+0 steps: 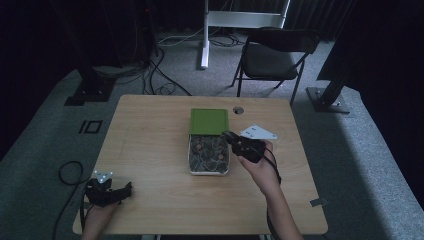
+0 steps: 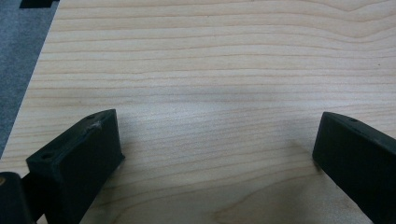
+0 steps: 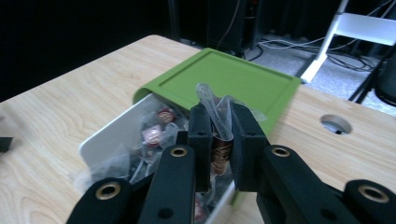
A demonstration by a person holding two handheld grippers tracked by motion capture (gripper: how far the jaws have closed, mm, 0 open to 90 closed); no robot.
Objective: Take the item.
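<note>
A white box (image 1: 191, 150) of clear-wrapped sweets sits mid-table, its green lid (image 1: 209, 121) slid back over the far end. My right gripper (image 1: 231, 137) hovers at the box's right rim, shut on one wrapped sweet (image 3: 221, 122) whose twisted clear wrapper sticks up between the jaws. In the right gripper view, the box (image 3: 106, 136) with several wrapped sweets and the green lid (image 3: 229, 77) lie just beyond my right gripper (image 3: 219, 126). My left gripper (image 1: 125, 190) rests near the table's front left corner; in the left gripper view it (image 2: 215, 140) stands open over bare wood.
A round cable hole (image 1: 238, 110) lies in the table behind the lid. A black folding chair (image 1: 272, 55) and a white stand (image 1: 205, 35) stand beyond the table. Cables trail over the grey carpet to the left.
</note>
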